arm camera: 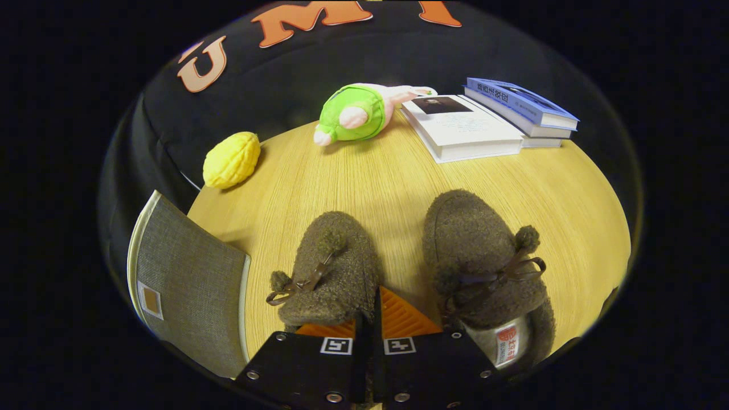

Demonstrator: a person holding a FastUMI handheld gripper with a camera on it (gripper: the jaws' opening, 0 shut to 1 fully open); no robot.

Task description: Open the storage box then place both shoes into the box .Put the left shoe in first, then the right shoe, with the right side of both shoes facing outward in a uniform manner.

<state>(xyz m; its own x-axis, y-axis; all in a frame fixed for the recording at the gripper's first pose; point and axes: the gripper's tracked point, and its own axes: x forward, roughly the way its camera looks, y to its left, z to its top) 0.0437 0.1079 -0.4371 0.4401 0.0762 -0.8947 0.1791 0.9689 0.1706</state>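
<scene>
Gripper, seen from its own riding camera: the two fingers lie drawn together side by side with no gap showing between them and nothing clamped, their tips low over the wooden tabletop in the lane between the two shoes. Left shoe, brown fleece with a small bow and pom-poms, toe pointing away; its heel end sits just beside the left finger, and whether the finger touches it cannot be told. Right shoe, same make, lies parallel on the other side of the fingers with its opening and a sewn-in label toward the camera; a narrow strip of bare wood separates it from the right finger. Gripper attitude: tilted downward at the table, fingers aimed forward along the gap between the pair. Storage box, grey fabric with pale trim and a small tag, stands to the left of the left shoe at the table's near-left edge, its flat panel facing the shoes. Beyond the shoes, a broad open stretch of table. At the far rim: yellow lemon-like toy left, green and pink plush toy centre, white book with stacked blue books just beside it on the right.
</scene>
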